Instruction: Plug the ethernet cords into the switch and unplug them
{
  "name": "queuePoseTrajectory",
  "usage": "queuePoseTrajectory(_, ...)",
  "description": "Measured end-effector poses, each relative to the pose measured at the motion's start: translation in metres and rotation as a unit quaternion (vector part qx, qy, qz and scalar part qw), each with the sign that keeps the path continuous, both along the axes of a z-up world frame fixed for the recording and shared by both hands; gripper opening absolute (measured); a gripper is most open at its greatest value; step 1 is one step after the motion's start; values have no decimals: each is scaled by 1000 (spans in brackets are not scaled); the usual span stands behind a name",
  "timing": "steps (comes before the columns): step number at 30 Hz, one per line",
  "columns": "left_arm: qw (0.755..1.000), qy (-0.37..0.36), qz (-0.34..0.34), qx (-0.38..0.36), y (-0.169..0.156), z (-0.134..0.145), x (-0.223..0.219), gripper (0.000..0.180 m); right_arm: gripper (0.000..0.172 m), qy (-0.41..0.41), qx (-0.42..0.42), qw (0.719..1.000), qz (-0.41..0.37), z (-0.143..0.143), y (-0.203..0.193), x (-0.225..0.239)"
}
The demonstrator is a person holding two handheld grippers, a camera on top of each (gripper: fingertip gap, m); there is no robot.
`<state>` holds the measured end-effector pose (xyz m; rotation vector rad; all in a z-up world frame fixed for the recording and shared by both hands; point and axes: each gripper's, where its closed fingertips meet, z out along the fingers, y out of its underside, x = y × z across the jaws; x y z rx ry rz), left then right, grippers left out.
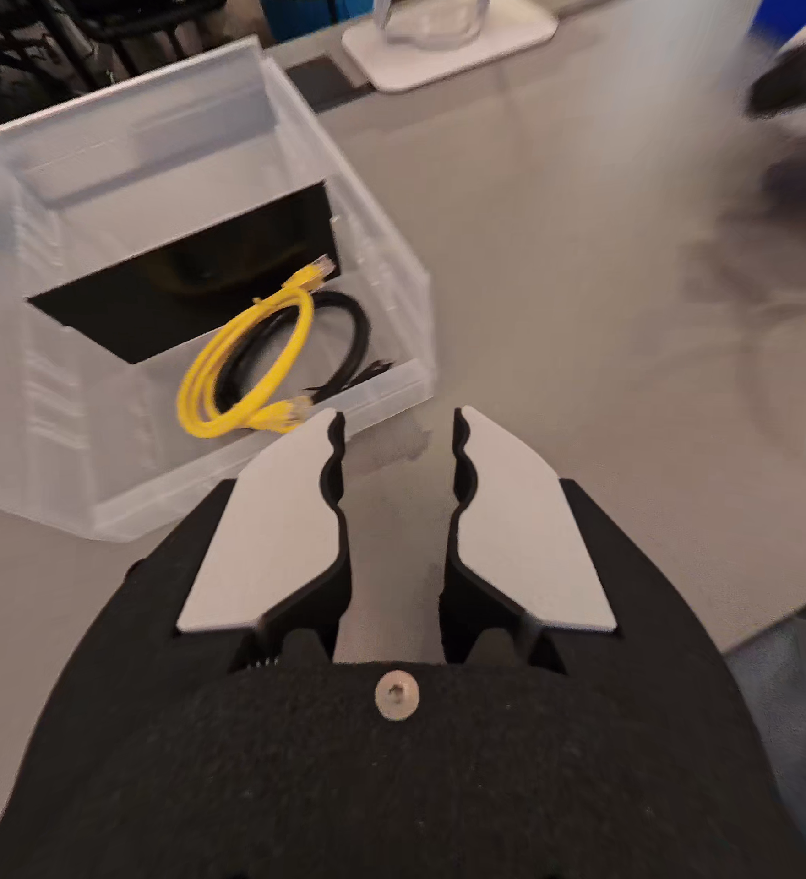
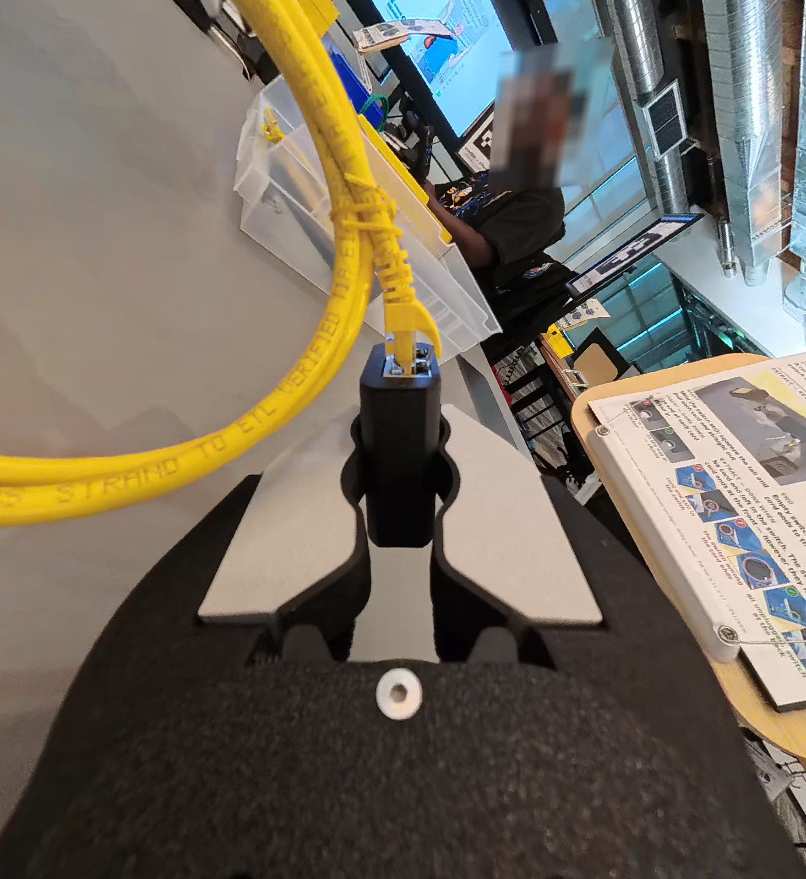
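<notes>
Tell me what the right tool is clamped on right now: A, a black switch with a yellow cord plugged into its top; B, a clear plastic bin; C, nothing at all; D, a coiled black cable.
A: in the right wrist view the right tool has both pads pressed on the black switch, and a yellow cord sits in its top port.

Your left wrist camera is looking forward and down along its tongs [image 1: 398, 418], from above the grey table [image 1: 558, 285], with the clear bin [image 1: 382, 266] near on the left. Your right wrist camera is sitting rolled sideways, very close behind its tongs [image 2: 398, 456], facing along the table [image 2: 82, 238] toward the room. Both views are sharing the grey table and a clear bin [image 2: 439, 285].
</notes>
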<state>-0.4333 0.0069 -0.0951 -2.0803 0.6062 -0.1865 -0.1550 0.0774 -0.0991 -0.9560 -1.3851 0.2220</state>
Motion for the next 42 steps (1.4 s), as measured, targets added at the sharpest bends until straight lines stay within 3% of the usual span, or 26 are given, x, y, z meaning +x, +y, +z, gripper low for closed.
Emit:
queuePoseTrajectory(6,990,136,-25,16,41,-23,-39,45,24,-23,10,1000,3,-6,-3,-3)
queuePoseTrajectory(10,984,165,-67,23,49,-37,-37,34,24,-28,7,1000,5,-10,-3,-4)
queuePoseTrajectory(15,971,227,-54,50,54,-36,-48,15,24,-28,2,1000,2,-12,0,-3)
queuePoseTrajectory(18,967,239,-38,77,51,-11,-51,10,24,-26,1,1000,2,-11,0,-3)
queuePoseTrajectory(22,972,203,-38,112,31,53,-44,9,23,-25,2,1000,3,-9,-1,-3)
queuePoseTrajectory(26,976,141,-122,115,-18,116,-10,9,23,-19,5,1000,4,-5,-2,-3)
queuePoseTrajectory(29,968,111,-216,65,-62,134,17,9,24,-17,15,1000,0,-1,-2,-2)
queuePoseTrajectory(33,946,91,-299,-81,-93,108,28,9,24,-18,29,999,-2,1,-3,-2)
queuePoseTrajectory(38,882,70,-365,-289,-81,38,40,9,23,-31,44,999,-2,-2,-4,-3)
queuePoseTrajectory(40,853,41,-397,-336,-70,24,62,9,23,-33,49,998,-1,-3,-5,-4)
queuePoseTrajectory(42,837,11,-431,-338,-55,22,90,9,23,-36,55,998,-3,-4,-5,-4)
